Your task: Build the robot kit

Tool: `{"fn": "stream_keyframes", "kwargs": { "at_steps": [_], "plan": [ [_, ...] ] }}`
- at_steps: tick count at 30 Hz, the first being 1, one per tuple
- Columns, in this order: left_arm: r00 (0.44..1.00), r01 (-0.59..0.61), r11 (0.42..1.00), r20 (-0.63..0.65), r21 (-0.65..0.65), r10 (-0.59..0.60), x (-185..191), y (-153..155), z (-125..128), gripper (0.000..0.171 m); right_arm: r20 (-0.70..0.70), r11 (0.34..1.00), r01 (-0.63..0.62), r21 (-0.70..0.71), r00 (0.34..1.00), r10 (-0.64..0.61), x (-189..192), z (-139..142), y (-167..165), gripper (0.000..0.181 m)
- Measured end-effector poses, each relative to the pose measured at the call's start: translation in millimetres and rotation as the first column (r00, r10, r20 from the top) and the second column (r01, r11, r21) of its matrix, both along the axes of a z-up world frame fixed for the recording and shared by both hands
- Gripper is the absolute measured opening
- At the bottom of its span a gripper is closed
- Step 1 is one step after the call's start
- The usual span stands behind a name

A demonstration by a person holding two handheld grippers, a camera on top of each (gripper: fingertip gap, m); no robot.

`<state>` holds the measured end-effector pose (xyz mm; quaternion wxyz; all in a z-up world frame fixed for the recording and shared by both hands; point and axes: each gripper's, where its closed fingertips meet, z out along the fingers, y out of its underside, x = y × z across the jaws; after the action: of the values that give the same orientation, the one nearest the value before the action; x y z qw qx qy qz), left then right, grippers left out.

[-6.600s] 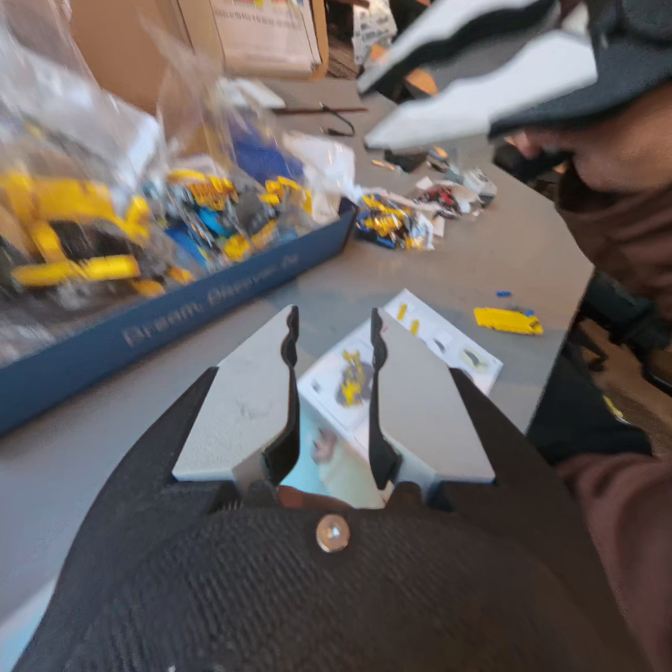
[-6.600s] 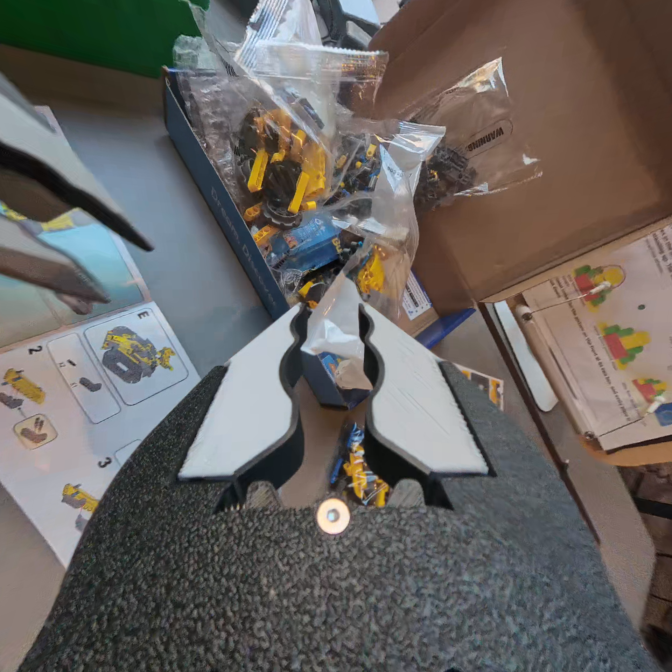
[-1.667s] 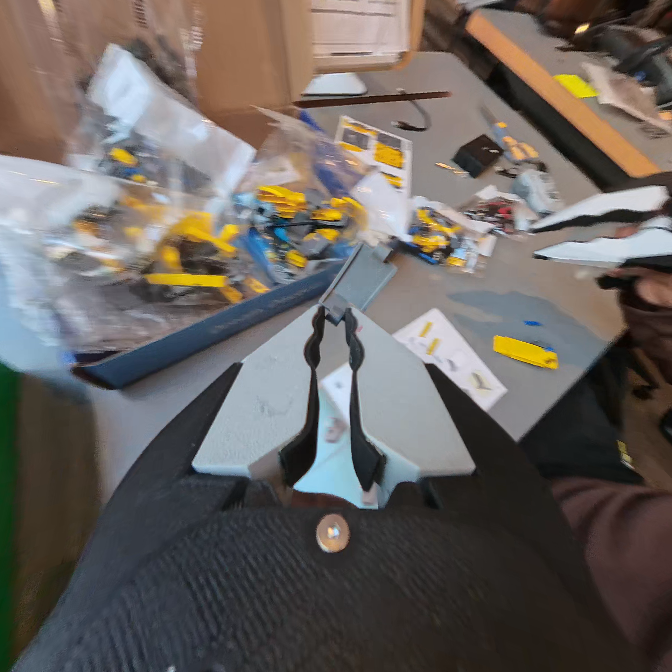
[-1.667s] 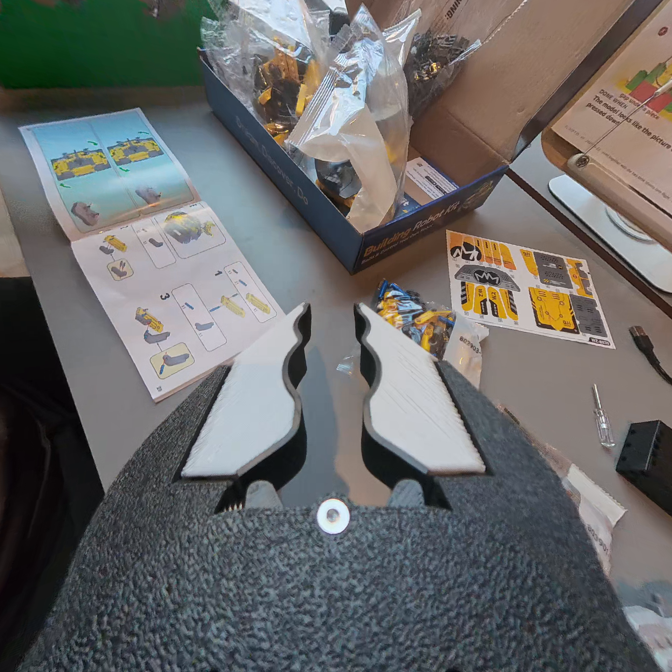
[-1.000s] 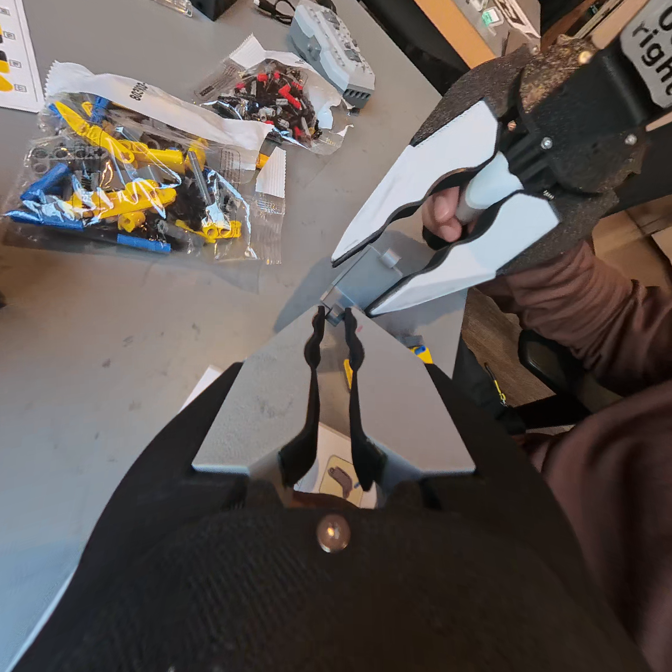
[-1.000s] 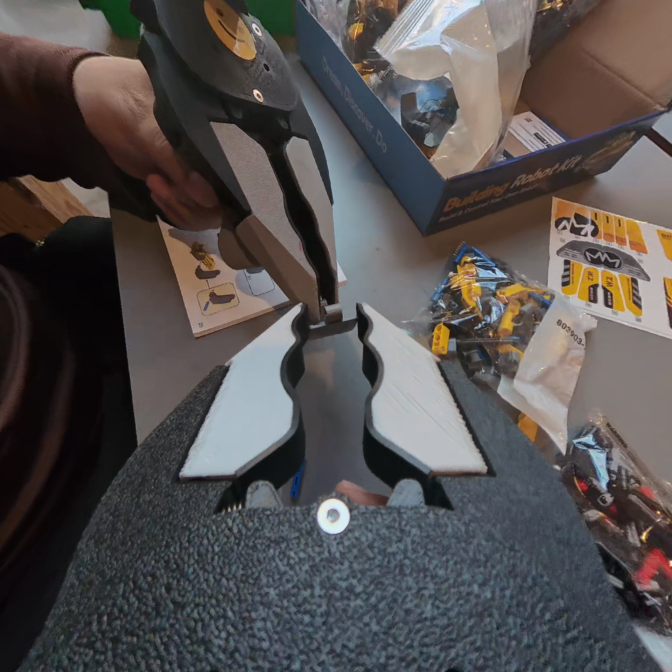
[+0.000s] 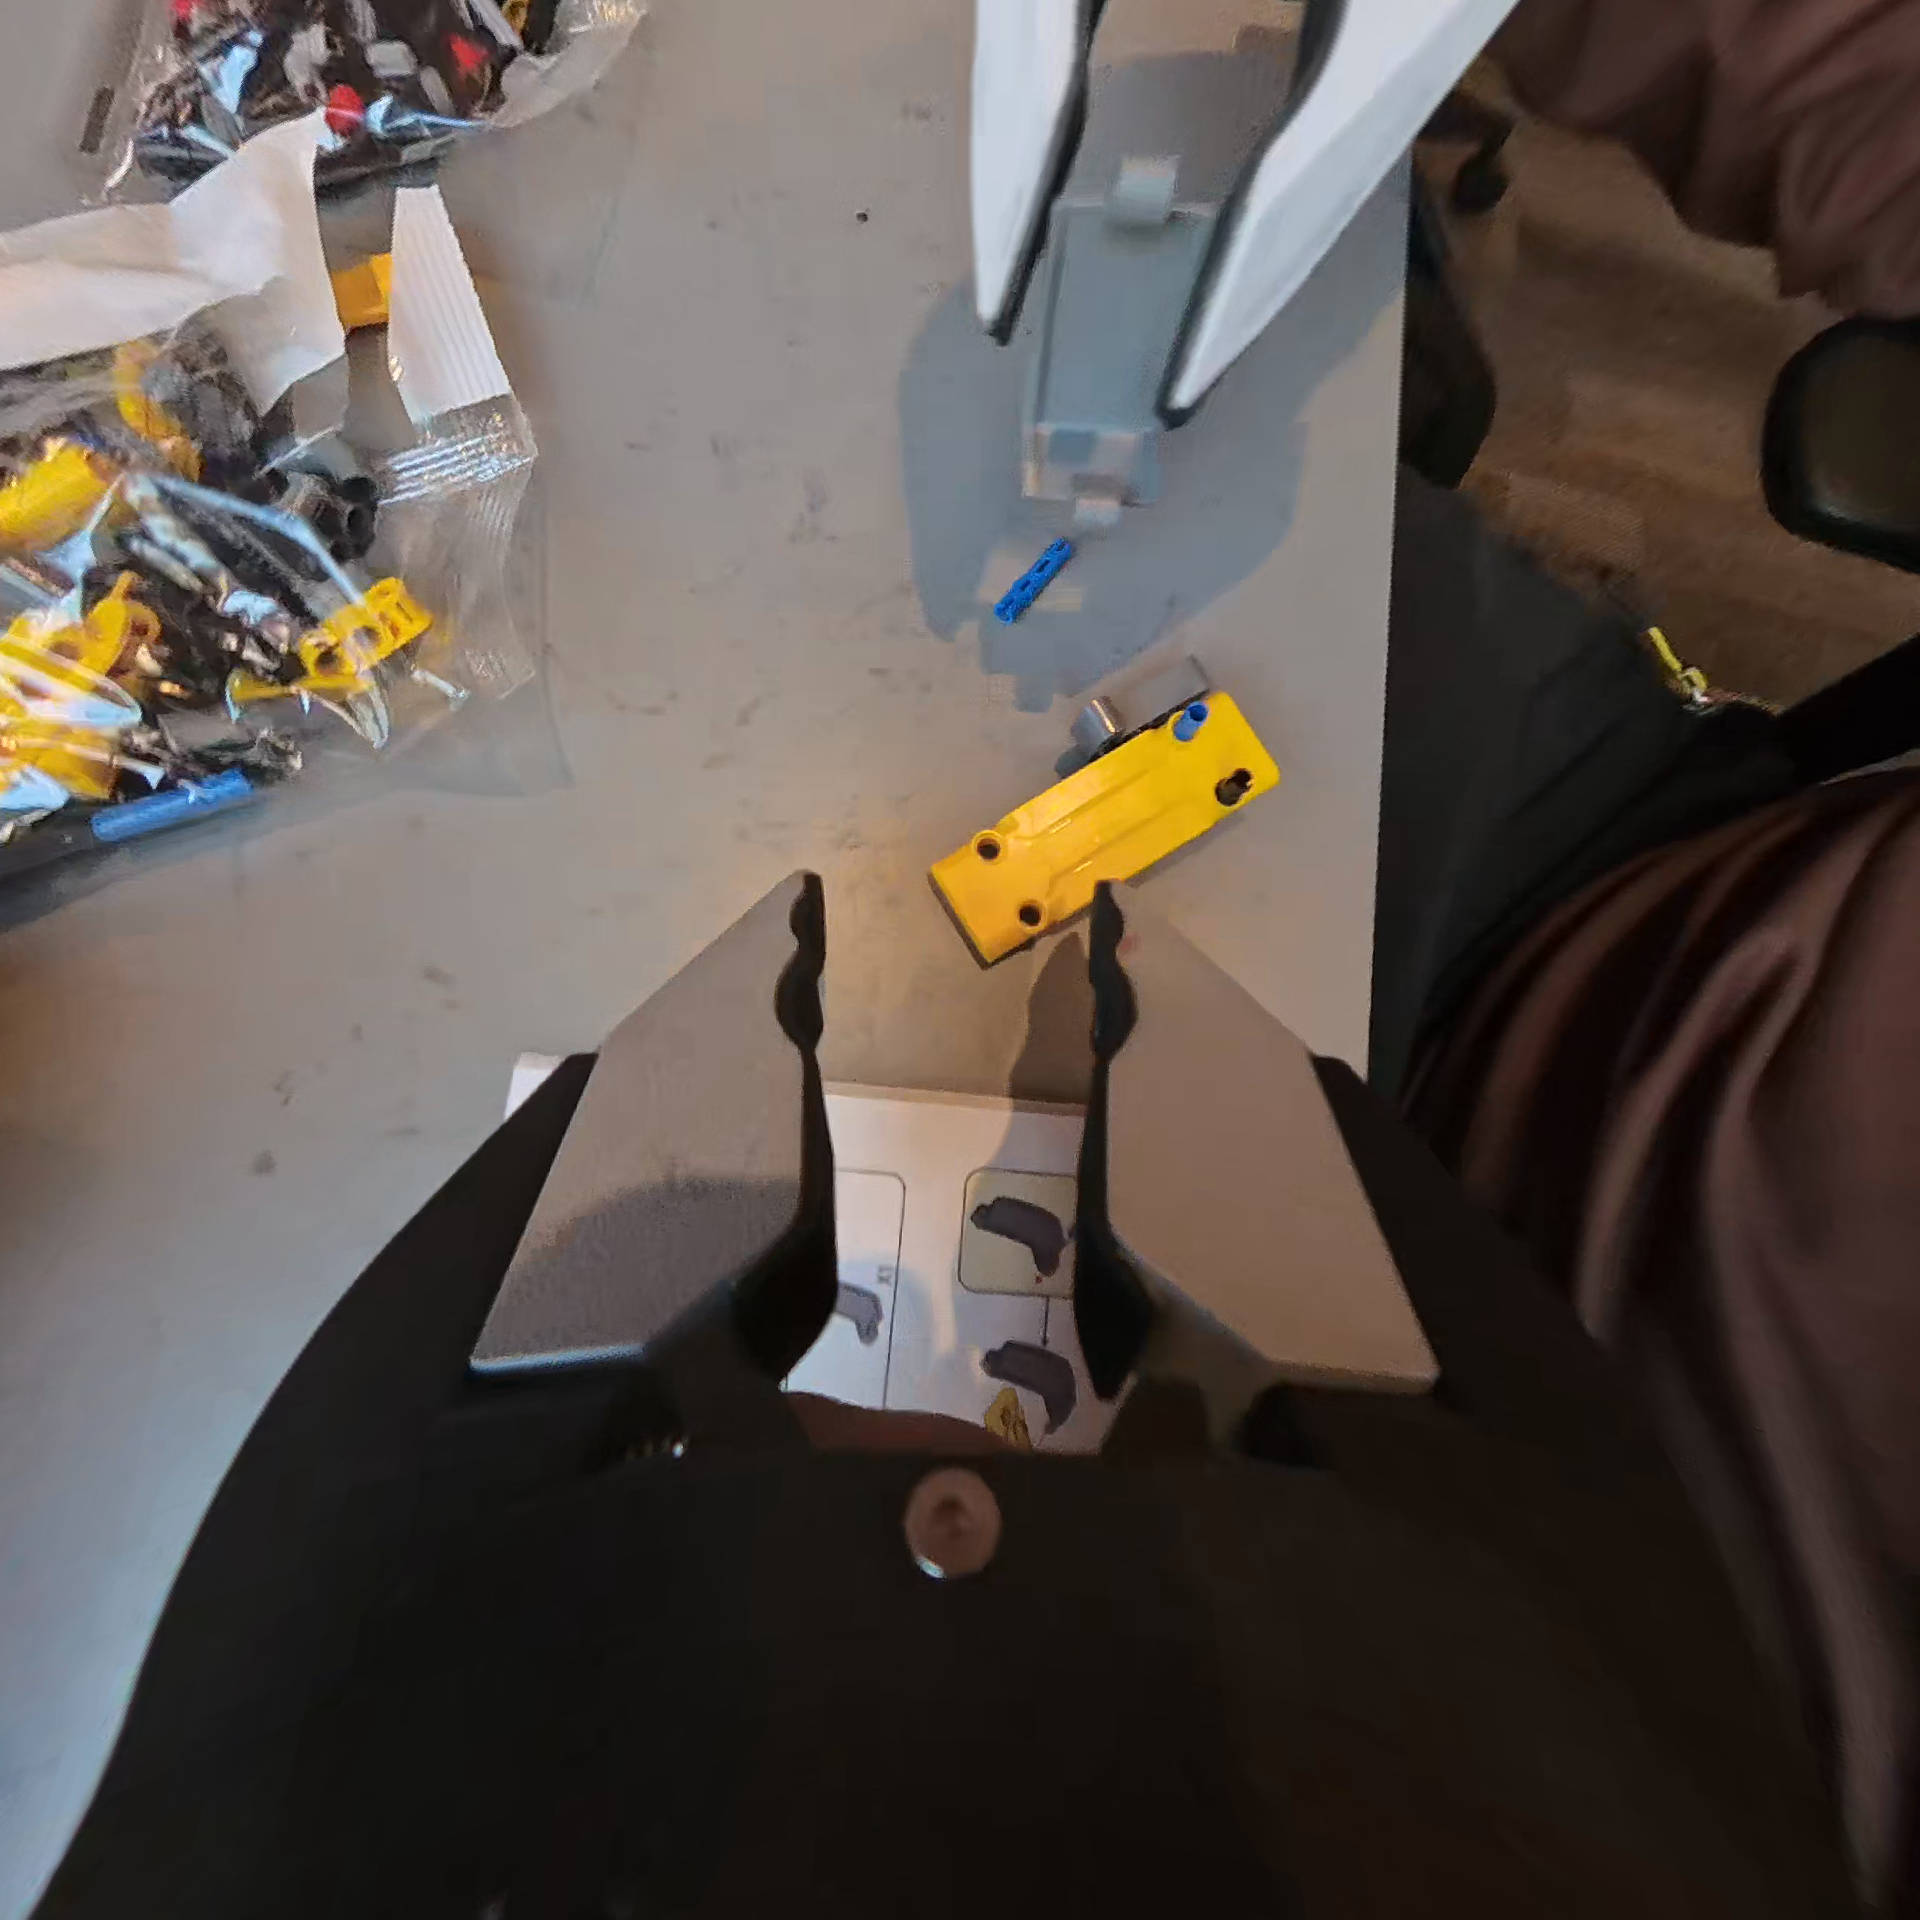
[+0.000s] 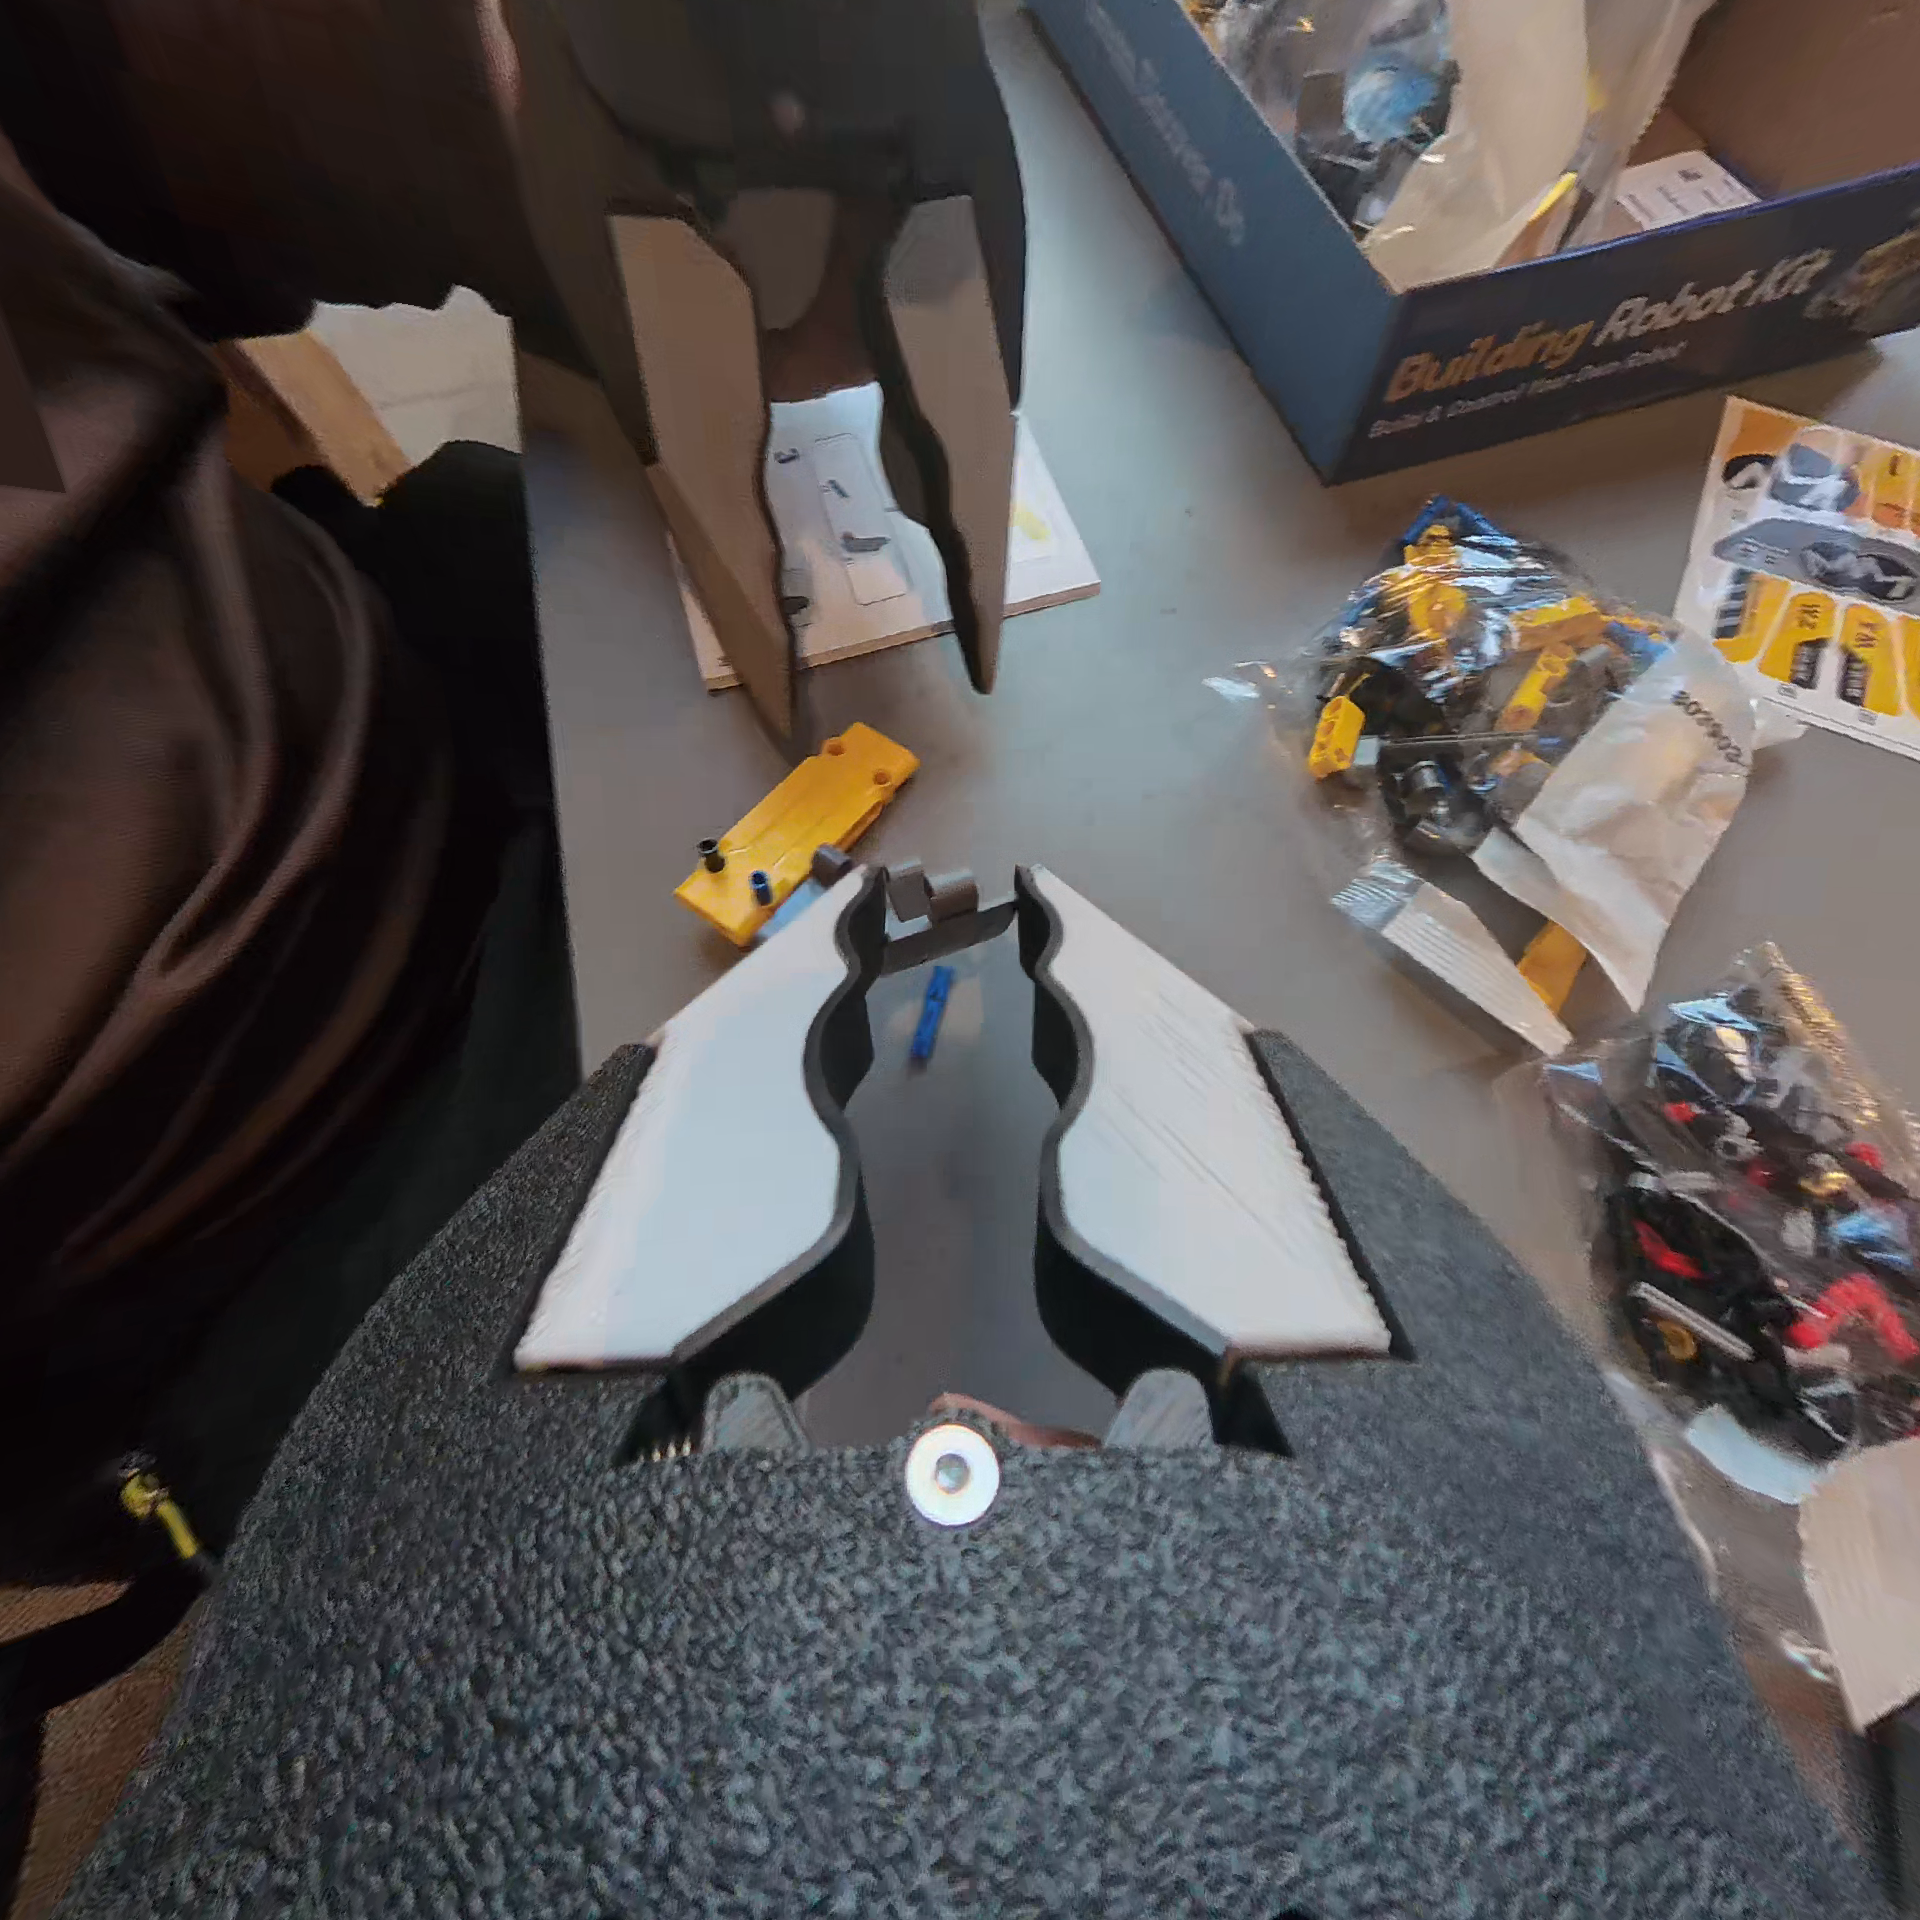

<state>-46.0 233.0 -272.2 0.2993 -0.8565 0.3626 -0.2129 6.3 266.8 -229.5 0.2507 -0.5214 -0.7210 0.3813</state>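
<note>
My right gripper (image 8: 943, 902) is shut on a flat grey building piece (image 8: 935, 914) and holds it at its tips just above the grey table. It also shows in the left wrist view (image 7: 1086, 374), with the grey piece (image 7: 1107, 291) between its white fingers. My left gripper (image 7: 954, 902) is open and empty, low over the table. A yellow block (image 7: 1107, 821) with blue and black pins lies just beyond its right fingertip. In the right wrist view the left gripper (image 8: 883, 691) hangs over the yellow block (image 8: 800, 826). A small blue pin (image 7: 1032, 580) lies between the two grippers.
Clear bags of yellow, blue and black parts (image 7: 187, 623) and of red and black parts (image 8: 1766, 1195) lie on the table (image 7: 675, 623). A blue kit box (image 8: 1351, 312), a sticker sheet (image 8: 1829, 582) and an instruction booklet (image 8: 862, 540) are nearby. The table edge (image 7: 1387, 727) and a person's brown sleeve (image 7: 1662, 1039) are at the right. One gripper's finger ends stand about 8 cm off the other's.
My left gripper has let go of the grey piece, opened and drawn back over the yellow block. My right gripper has closed on the grey piece and now holds it alone.
</note>
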Motion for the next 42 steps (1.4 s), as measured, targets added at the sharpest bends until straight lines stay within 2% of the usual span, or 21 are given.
{"fn": "stream_keyframes", "kwargs": {
  "at_steps": [2, 4, 5, 7, 8, 11, 14, 22, 26, 30, 33, 37, 42],
  "plan": [
    [0.999, 0.022, 0.999, -0.042, 0.035, -0.02, 0.6, 4.7, -2.9, 0.049, 0.003, 0.999, -0.04, -0.033, 0.999, 0.04, 6.0, 0.1, -8.2, 0.026],
    [0.993, 0.0, 0.996, -0.115, 0.084, 0.009, -9.4, 18.0, -7.5, 0.053, 0.007, 0.998, -0.055, -0.035, 0.998, 0.055, 7.6, -3.2, -12.0, 0.026],
    [0.989, -0.033, 0.993, -0.14, 0.11, 0.048, -17.3, 26.7, -7.1, 0.045, 0.016, 0.997, -0.065, -0.036, 0.998, 0.066, 8.3, -6.3, -14.4, 0.026],
    [0.965, -0.129, 0.976, -0.206, 0.178, 0.165, -41.2, 45.7, -4.8, 0.041, 0.041, 0.997, -0.073, -0.022, 0.996, 0.074, 8.7, -13.5, -16.6, 0.026],
    [0.962, -0.15, 0.971, -0.199, 0.189, 0.187, -46.9, 48.0, -1.0, 0.04, 0.057, 0.997, -0.078, -0.015, 0.995, 0.079, 9.5, -17.0, -17.7, 0.026],
    [0.973, -0.176, 0.97, -0.122, 0.17, 0.198, -53.8, 38.7, 15.9, 0.042, 0.078, 0.997, -0.069, 0.017, 0.995, 0.068, 10.8, -21.3, -16.1, 0.026],
    [0.974, -0.185, 0.972, -0.106, 0.144, 0.201, -65.2, 20.9, 25.5, 0.045, 0.083, 0.997, -0.073, 0.016, 0.994, 0.071, 14.5, -19.5, -16.9, 0.026],
    [0.973, -0.171, 0.982, -0.142, 0.084, 0.182, -56.8, -17.0, 10.4, 0.049, 0.151, 0.992, -0.116, 0.048, 0.983, 0.107, 8.2, -30.1, -32.4, 0.026],
    [0.976, -0.189, 0.98, -0.098, 0.057, 0.194, -49.1, -21.2, 2.4, 0.048, 0.108, 0.985, -0.173, 0.02, 0.98, 0.169, -12.7, -27.9, -60.1, 0.026],
    [0.96, -0.22, 0.97, -0.154, 0.106, 0.234, -57.2, -17.5, 1.2, 0.045, 0.112, 0.972, -0.236, 0.002, 0.966, 0.235, -20.6, -31.5, -81.3, 0.026],
    [0.974, -0.188, 0.978, -0.11, 0.092, 0.198, -50.6, -25.2, 8.9, 0.046, 0.108, 0.977, -0.21, 0.021, 0.972, 0.207, -15.7, -30.4, -71.9, 0.026],
    [0.999, -0.03, 0.999, 0.027, 0.016, 0.03, -20.5, -51.2, 17.3, 0.052, 0.045, 0.976, -0.215, -0.046, 0.975, 0.217, -6.1, -16.2, -69.4, 0.026],
    [0.997, -0.002, 1.0, -0.073, 0.025, 0.004, 0.9, -50.9, -0.3, 0.057, 0.037, 0.972, -0.229, -0.045, 0.972, 0.231, -4.8, -21.7, -68.8, 0.026]
  ]
}}
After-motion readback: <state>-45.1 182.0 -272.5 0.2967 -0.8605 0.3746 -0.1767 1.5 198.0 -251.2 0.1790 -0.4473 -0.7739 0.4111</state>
